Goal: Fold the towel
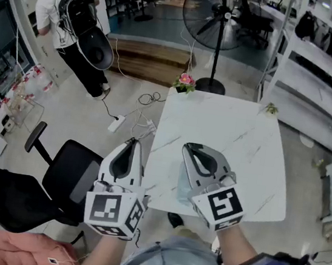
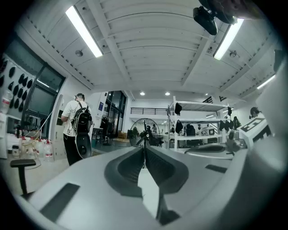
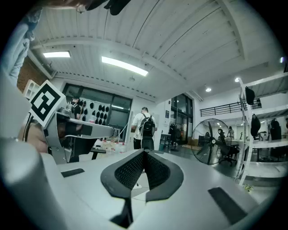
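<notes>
I see no towel in any view. The white marble table (image 1: pixel 226 137) lies below me with its top bare. Both grippers are raised close to the head camera and point level across the room. My left gripper (image 1: pixel 132 144) hangs over the table's left edge, jaws shut with nothing between them; in the left gripper view they meet at the gripper tip (image 2: pixel 144 152). My right gripper (image 1: pixel 190 149) is over the table's near part, also shut and empty, and its jaws close together in the right gripper view (image 3: pixel 144 156).
A standing fan (image 1: pixel 217 15) and a small pink flower pot (image 1: pixel 185 81) are beyond the table's far edge. A black office chair (image 1: pixel 68 176) stands left of the table. A person with a backpack (image 1: pixel 71 23) stands far left. White shelves (image 1: pixel 321 71) run along the right.
</notes>
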### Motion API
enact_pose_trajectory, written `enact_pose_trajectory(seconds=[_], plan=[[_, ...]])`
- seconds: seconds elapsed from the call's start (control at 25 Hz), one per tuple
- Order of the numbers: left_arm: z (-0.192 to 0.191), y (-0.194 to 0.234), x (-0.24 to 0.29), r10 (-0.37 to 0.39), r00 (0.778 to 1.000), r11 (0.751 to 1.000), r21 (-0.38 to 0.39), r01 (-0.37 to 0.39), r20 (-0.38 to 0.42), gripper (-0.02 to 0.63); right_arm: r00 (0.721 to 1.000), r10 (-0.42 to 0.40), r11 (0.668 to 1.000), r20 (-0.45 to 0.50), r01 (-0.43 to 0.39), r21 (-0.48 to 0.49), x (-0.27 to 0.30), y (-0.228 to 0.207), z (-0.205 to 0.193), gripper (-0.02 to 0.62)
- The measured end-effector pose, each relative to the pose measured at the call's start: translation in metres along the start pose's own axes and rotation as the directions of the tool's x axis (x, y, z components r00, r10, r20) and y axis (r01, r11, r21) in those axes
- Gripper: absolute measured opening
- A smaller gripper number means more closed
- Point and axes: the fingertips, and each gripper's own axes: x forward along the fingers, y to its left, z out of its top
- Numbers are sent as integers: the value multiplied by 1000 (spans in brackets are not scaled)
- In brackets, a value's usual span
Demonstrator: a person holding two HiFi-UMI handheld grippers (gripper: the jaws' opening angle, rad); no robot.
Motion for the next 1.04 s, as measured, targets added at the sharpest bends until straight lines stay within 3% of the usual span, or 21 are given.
enact_pose_trajectory(seconds=[0.84, 1.04], plan=[[-15, -10, -1, -4, 1000, 1000, 1, 4, -30, 18, 999, -7, 1000, 50, 6, 12, -4, 4, 6, 12], [-14, -20, 2, -33, 999, 999, 29, 34, -36, 18, 998, -3, 1000, 58, 2, 10, -8, 4, 6, 12]])
